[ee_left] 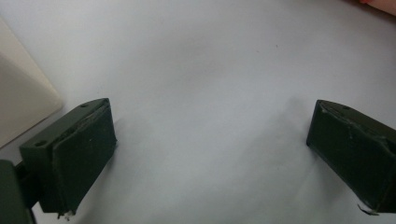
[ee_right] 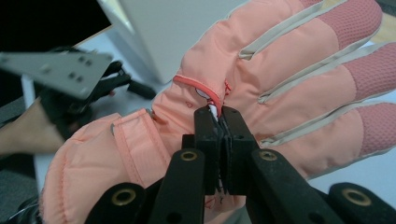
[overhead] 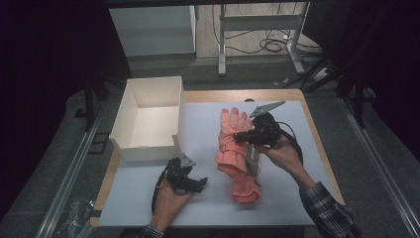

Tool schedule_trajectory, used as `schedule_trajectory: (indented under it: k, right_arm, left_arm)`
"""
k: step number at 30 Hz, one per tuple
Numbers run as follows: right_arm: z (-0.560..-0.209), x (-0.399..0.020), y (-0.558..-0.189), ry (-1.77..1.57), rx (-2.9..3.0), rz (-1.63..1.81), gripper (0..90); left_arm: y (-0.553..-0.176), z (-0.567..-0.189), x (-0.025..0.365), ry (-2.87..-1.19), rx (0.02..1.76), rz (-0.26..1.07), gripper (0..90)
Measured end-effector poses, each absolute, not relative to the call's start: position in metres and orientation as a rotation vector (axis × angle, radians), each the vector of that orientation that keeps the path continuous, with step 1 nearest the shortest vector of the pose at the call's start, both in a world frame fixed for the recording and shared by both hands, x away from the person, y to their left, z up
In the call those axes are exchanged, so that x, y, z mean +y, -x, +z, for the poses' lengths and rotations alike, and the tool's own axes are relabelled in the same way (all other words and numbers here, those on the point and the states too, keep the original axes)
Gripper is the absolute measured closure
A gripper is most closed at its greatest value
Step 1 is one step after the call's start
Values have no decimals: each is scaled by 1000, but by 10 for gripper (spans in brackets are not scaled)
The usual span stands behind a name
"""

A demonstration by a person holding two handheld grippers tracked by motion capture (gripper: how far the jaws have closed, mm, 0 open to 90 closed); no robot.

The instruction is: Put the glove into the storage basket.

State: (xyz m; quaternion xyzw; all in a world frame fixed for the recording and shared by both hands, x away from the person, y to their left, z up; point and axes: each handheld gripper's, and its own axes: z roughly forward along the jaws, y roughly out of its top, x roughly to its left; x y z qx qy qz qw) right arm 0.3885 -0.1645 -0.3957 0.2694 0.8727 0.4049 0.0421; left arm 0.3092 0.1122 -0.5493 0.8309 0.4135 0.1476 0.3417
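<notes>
A salmon-pink winter glove [overhead: 231,139] lies on the pale mat [overhead: 208,208], fingers pointing away from me. A second pink cuff [overhead: 246,189] shows below it. My right gripper [overhead: 238,135] is shut on a fold of the glove [ee_right: 289,70] near the palm; in the right gripper view its jaws [ee_right: 219,114] pinch the fabric by a red seam. My left gripper [overhead: 200,183] rests on the mat left of the gloves, and its jaws [ee_left: 210,154] stand wide open with only bare mat between them.
An open white box [overhead: 143,148] stands at the back left of the table, its corner [ee_left: 18,107] close to the left gripper. The wooden table edge [overhead: 317,134] runs along the right. Metal rails flank the table; desk legs and cables lie behind.
</notes>
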Motion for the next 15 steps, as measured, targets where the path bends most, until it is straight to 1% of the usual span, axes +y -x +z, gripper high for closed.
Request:
schedule_trajectory:
  k: [7,11,15]
  right_arm:
    - [-400,-194,-356,-846,2677,1206,858]
    - [-412,-205,-346,-864,2700,1180,857]
    - [-429,-206,-342,-866,2725,1150,854]
  left_arm:
    - [-309,-549,112,-2164,1077,381,14]
    - [-309,-549,112,-2161,1078,380,14]
    - [-309,-549,112,-2160,1077,381,14]
